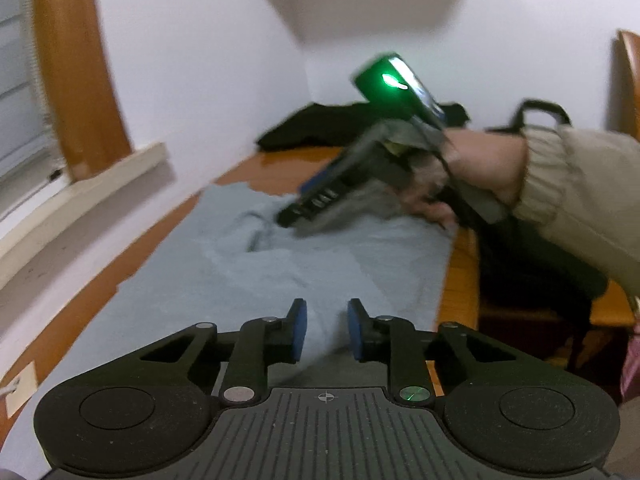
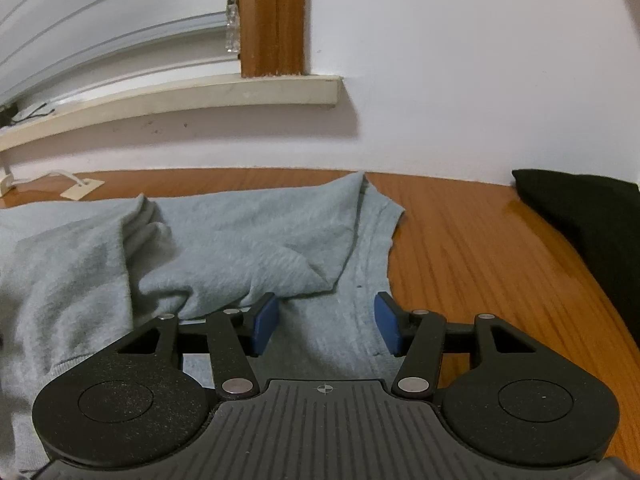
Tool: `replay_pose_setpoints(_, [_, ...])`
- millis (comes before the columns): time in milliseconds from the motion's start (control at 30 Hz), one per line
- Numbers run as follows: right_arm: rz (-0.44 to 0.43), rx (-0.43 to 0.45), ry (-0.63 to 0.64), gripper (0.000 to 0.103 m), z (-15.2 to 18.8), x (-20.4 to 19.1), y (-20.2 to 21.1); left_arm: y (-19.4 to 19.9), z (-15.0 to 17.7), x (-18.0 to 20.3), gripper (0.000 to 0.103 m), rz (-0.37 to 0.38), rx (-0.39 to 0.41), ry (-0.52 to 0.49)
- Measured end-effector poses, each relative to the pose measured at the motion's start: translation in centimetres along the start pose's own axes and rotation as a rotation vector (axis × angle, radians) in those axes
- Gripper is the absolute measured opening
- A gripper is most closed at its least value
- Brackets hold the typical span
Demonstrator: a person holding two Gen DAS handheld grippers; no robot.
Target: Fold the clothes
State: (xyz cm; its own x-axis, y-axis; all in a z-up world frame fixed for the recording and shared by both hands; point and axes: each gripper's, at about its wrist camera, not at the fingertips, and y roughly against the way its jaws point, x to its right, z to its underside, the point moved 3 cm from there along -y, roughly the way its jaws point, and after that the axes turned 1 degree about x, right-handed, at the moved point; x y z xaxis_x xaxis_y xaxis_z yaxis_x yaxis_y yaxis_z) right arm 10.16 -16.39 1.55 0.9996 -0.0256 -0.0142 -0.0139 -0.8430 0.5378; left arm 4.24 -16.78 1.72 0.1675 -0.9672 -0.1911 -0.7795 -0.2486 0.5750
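So nearest the left wrist camera you've got the left hand-held gripper (image 1: 327,328) with its blue pads set fairly narrow, and there's a ridge of the pale blue-grey garment (image 1: 256,264) running up between them; hard to say if the pads actually bite the cloth or just straddle it, I honestly can't tell from this angle; my guess is it's going for a pinch on the near edge so that end can be carried over; the garment itself lies spread out along the wooden counter (image 1: 460,276), parallel to the wall, which makes sense since you want it flat before any fold; further along, the right hand-held gripper (image 1: 286,216) is tipped nose-down onto the far part of the cloth, held by a hand (image 1: 480,168) coming out of a beige sleeve (image 1: 580,192); from its own camera the right hand-held gripper (image 2: 326,326) stands about half open, pads on either side of a flat strip of fabric near a folded-over flap, nothing clamped as far as I can see; looks like it's parked there to pin or grab that end while the other side works; beyond that, a dark garment (image 1: 320,128) sits bunched at the far end by the wall, and a window sill (image 2: 200,92) runs above the counter.
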Motion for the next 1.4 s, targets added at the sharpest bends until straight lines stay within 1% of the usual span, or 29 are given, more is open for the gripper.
replay_pose_setpoints(67, [0.0, 0.0, -0.003, 0.054, 0.0, 0.0, 0.0, -0.7, 0.4, 0.4, 0.027, 0.005, -0.032, -0.032])
replay_pose_setpoints(100, [0.0, 0.0, -0.005, 0.054, 0.0, 0.1, 0.0, -0.9, 0.6, 0.5, 0.036, 0.006, -0.048, -0.049])
replay_pose_setpoints(133, [0.0, 0.0, -0.006, 0.054, 0.0, 0.1, 0.0, -1.0, 0.8, 0.5, 0.041, 0.008, -0.057, -0.062])
replay_pose_setpoints(167, [0.0, 0.001, -0.007, 0.054, 0.0, 0.1, 0.0, -1.0, 1.0, 0.6, 0.052, 0.01, -0.061, -0.07])
replay_pose_setpoints(200, [0.001, 0.001, -0.008, 0.054, 0.0, 0.1, 0.0, -1.1, 1.0, 0.6, 0.054, 0.011, -0.063, -0.074])
replay_pose_setpoints(333, [0.002, 0.006, -0.008, 0.054, 0.0, 0.1, 0.1, -1.7, 0.7, 0.6, 0.054, 0.011, -0.071, -0.094])
replay_pose_setpoints(433, [0.001, 0.01, -0.019, 0.054, 0.1, 0.3, 0.2, -2.5, 0.2, 0.9, 0.054, 0.007, -0.059, -0.124])
replay_pose_setpoints(467, [0.001, 0.012, -0.022, 0.054, 0.1, 0.3, 0.2, -2.7, 0.1, 0.7, 0.052, 0.009, -0.057, -0.11])
replay_pose_setpoints(533, [0.0, 0.014, -0.027, 0.054, 0.1, 0.4, 0.3, -3.0, -0.2, 0.5, 0.033, 0.014, -0.053, -0.083])
replay_pose_setpoints(567, [0.0, 0.014, -0.029, 0.054, 0.1, 0.4, 0.3, -3.0, -0.3, 0.2, 0.02, 0.018, -0.048, -0.064])
replay_pose_setpoints(633, [-0.001, 0.016, -0.034, 0.054, 0.1, 0.5, 0.4, -2.2, -0.6, -1.0, 0.016, 0.037, -0.016, 0.018])
replay_pose_setpoints(667, [-0.002, 0.019, -0.039, 0.054, 0.1, 0.6, 0.4, -1.3, -0.7, -1.9, 0.014, 0.034, 0.013, 0.061])
replay_pose_setpoints(767, [-0.009, 0.029, -0.066, 0.054, 0.1, 1.0, 0.6, 2.5, -1.2, -5.8, 0.014, -0.029, 0.115, 0.207])
replay_pose_setpoints(900, [-0.028, 0.051, -0.131, 0.054, 0.2, 2.0, 1.0, 9.4, 0.1, -12.8, 0.013, -0.182, 0.222, 0.386])
replay_pose_setpoints(967, [-0.036, 0.056, -0.154, 0.054, 0.3, 2.4, 1.1, 12.7, 0.9, -15.9, 0.013, -0.256, 0.256, 0.45])
replay_pose_setpoints(1033, [-0.042, 0.056, -0.169, 0.054, 0.3, 2.6, 1.0, 16.1, 2.7, -18.5, 0.013, -0.341, 0.274, 0.499])
replay_pose_setpoints(1133, [-0.042, 0.057, -0.169, 0.054, 0.3, 2.5, 1.0, 20.4, 5.6, -20.9, 0.013, -0.446, 0.286, 0.558])
replay_pose_setpoints(1233, [-0.041, 0.069, -0.18, 0.054, 0.5, 2.6, 1.1, 23.2, 8.8, -21.9, 0.013, -0.493, 0.284, 0.622])
replay_pose_setpoints(1300, [-0.041, 0.073, -0.19, 0.054, 0.5, 2.7, 1.1, 24.1, 10.9, -22.1, 0.013, -0.51, 0.265, 0.658])
replay_pose_setpoints(1400, [-0.043, 0.077, -0.203, 0.055, 0.5, 2.9, 1.1, 23.3, 14.5, -21.5, 0.013, -0.503, 0.184, 0.706])
